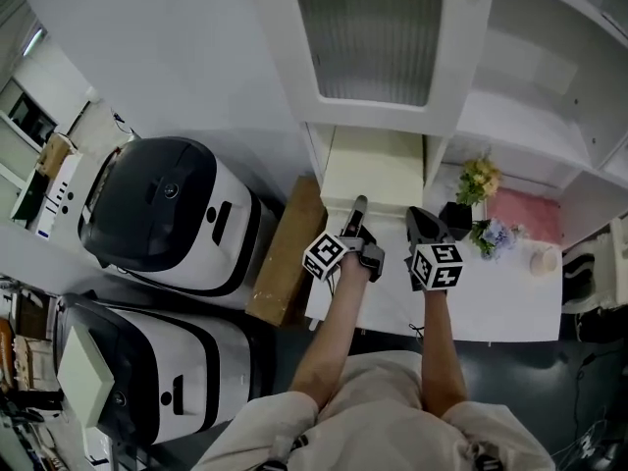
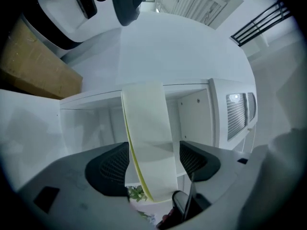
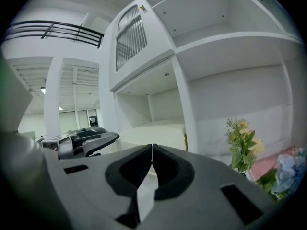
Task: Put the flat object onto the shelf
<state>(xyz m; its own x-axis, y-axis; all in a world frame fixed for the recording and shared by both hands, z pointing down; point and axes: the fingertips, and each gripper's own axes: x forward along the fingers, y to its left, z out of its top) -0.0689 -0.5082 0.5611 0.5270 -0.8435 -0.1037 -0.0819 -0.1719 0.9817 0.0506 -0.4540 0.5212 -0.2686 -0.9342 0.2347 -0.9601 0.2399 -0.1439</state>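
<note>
The flat object is a cream-coloured slab (image 1: 373,170) lying in the low compartment of the white shelf (image 1: 446,116). In the left gripper view the slab (image 2: 146,128) reaches from the shelf back between the jaws. My left gripper (image 2: 153,162) is open, with a gap showing between the right pad and the slab. In the head view the left gripper (image 1: 358,214) sits at the slab's near edge. Just to its right, my right gripper (image 1: 424,226) is shut on nothing, its pads meeting (image 3: 152,150). The slab (image 3: 153,131) and the left gripper (image 3: 79,140) both show in the right gripper view.
A pot of yellow flowers (image 1: 478,189), blue flowers (image 1: 496,234), a pink cloth (image 1: 530,214) and a small cup (image 1: 543,259) stand on the white table (image 1: 491,307) to the right. A cardboard box (image 1: 285,253) and two black-and-white appliances (image 1: 167,214) are on the left.
</note>
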